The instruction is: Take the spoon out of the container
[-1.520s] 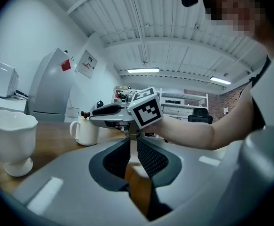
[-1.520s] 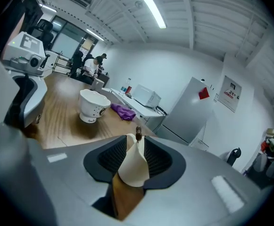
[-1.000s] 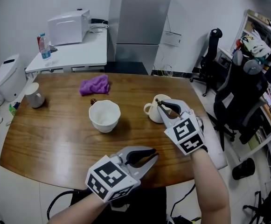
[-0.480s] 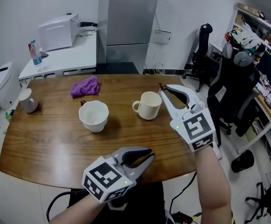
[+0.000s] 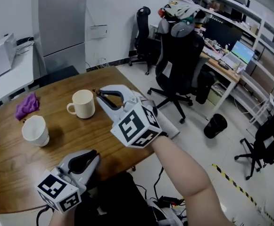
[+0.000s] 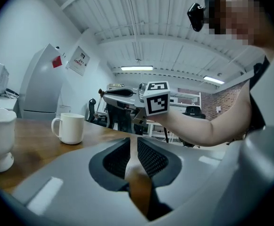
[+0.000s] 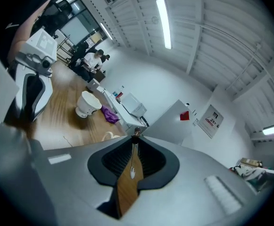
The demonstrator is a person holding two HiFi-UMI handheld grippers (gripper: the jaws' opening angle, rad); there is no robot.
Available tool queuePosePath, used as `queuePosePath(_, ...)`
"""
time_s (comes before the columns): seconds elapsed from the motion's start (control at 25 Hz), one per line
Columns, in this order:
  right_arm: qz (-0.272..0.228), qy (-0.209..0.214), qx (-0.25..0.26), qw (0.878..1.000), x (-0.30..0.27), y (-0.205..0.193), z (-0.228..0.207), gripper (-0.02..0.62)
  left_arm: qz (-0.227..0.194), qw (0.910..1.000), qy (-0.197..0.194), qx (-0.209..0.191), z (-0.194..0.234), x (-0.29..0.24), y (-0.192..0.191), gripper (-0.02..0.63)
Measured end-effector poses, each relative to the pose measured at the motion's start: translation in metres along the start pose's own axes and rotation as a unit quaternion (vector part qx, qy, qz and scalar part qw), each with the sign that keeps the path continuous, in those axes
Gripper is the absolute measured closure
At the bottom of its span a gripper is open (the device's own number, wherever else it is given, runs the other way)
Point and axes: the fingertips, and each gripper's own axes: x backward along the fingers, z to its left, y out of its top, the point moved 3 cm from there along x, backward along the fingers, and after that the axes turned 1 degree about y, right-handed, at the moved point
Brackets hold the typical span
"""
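One step seems left: the spoon [image 7: 134, 150] is already out of the mug [image 5: 83, 103], pinched in the closed right gripper [image 5: 100, 93] in the air beside it, and needs setting on bare table [image 5: 56, 142]. It shows as a thin stem with a small dark tip. The left gripper [image 5: 92, 157] rests closed, empty

1. My right gripper [image 5: 100, 93] is raised at mid-frame on an outstretched bare forearm [image 5: 184, 173], jaws pinching a thin spoon [image 7: 133, 157].
2. My left gripper [image 5: 93, 155] sits lower left, jaws together.
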Motion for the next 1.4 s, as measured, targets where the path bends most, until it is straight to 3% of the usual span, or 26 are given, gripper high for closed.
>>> queuePosePath(0.24, 0.035, 0.03, 0.059, 0.997, 0.027, -0.03, 0.029, 0.554, 0.003, 0.9999, -0.013, -0.007, -0.014, -0.014, -0.008, 0.546)
queuePosePath(0.56, 0.095, 0.073, 0.146, 0.982, 0.047, -0.064, 0.051, 0.554, 0.009, 0.9993, -0.032, -0.019, -0.025, -0.018, -0.009, 0.551)
queuePosePath(0.76, 0.129, 0.131, 0.191, 0.964, 0.056, -0.089, 0.067, 0.554, 0.009, 0.9988, -0.04, -0.026, -0.032, -0.02, -0.009, 0.592)
queuePosePath(1.12, 0.182, 0.232, 0.235, 0.926, 0.059, -0.12, 0.088, 0.554, 0.01, 0.9987, -0.039, -0.033, -0.039, -0.018, -0.01, 0.594)
queuePosePath(1.4, 0.203, 0.287, 0.216, 0.911, 0.056, -0.126, 0.096, 0.548, 0.006, 0.9984, -0.039, -0.04, -0.041, -0.011, -0.002, 0.594)
